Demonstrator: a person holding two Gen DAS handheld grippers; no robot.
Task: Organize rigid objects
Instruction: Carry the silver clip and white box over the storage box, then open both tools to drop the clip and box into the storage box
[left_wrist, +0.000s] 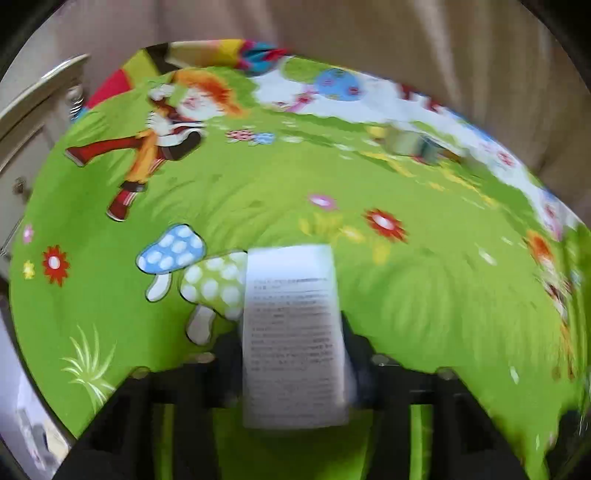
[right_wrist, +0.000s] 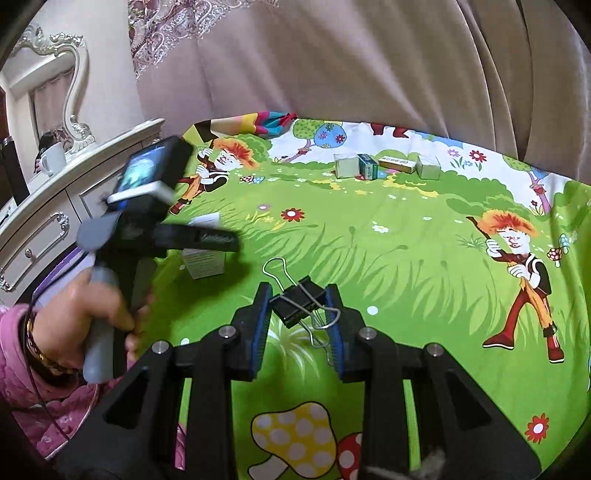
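Observation:
In the left wrist view my left gripper (left_wrist: 293, 332) is shut on a white box with printed text (left_wrist: 293, 332), held above the green cartoon cloth (left_wrist: 406, 295). The right wrist view shows that same box (right_wrist: 203, 262) under the left gripper's fingers. My right gripper (right_wrist: 297, 306) is shut on a black binder clip (right_wrist: 297, 302), whose wire handles stick out. A row of small boxes (right_wrist: 388, 166) stands at the far side of the cloth, also blurred in the left wrist view (left_wrist: 417, 146).
A white dresser (right_wrist: 55, 206) with a mug (right_wrist: 53, 158) and mirror stands at the left. Beige curtains (right_wrist: 369, 74) hang behind the table. A striped pouch (right_wrist: 266, 123) lies at the far edge. The person's hand (right_wrist: 92, 314) holds the left gripper.

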